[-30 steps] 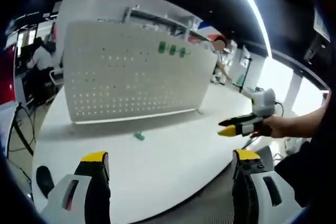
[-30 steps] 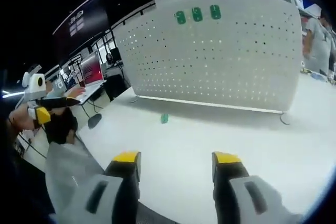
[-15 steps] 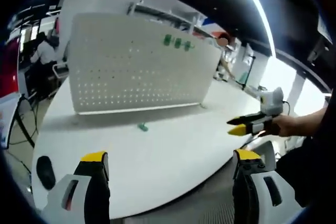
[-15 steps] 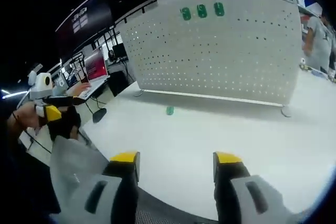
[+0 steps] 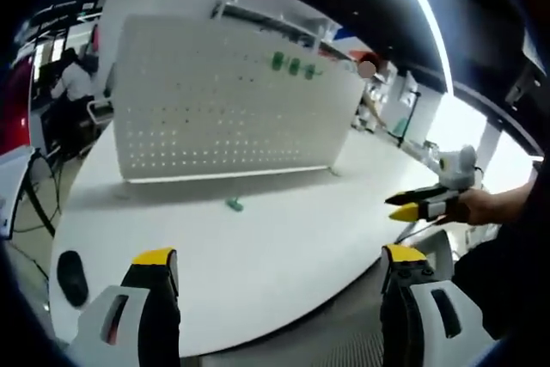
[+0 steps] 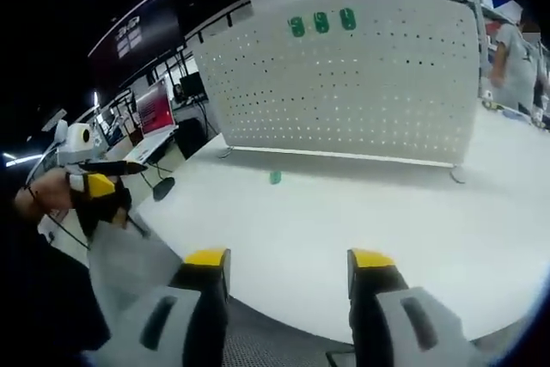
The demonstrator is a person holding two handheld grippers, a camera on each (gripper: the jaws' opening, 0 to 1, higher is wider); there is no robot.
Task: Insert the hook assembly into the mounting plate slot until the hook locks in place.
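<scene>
A white perforated mounting plate (image 5: 215,100) (image 6: 361,83) stands upright at the far side of the white table (image 5: 284,238) (image 6: 344,229). Three green hooks (image 5: 293,65) (image 6: 321,22) hang in a row near its top edge. One loose green hook (image 5: 234,204) (image 6: 275,177) lies on the table in front of the plate. My left gripper (image 5: 279,268) is open and holds nothing, back at the table's near edge. My right gripper (image 6: 288,268) is open too, also empty. In the left gripper view the right gripper (image 5: 425,205) shows at the right, held by a hand. In the right gripper view the left gripper (image 6: 90,180) shows at the left.
A dark round object (image 5: 69,266) sits by the table's left edge. A person (image 5: 73,83) sits at a desk far left behind the plate. Another person (image 6: 516,66) stands right of the plate. Desks with monitors (image 6: 150,109) line the background.
Both views have drawn back from the table, so the plate and loose hook look smaller and the table's near edge shows. The right gripper has shifted right in the left gripper view.
</scene>
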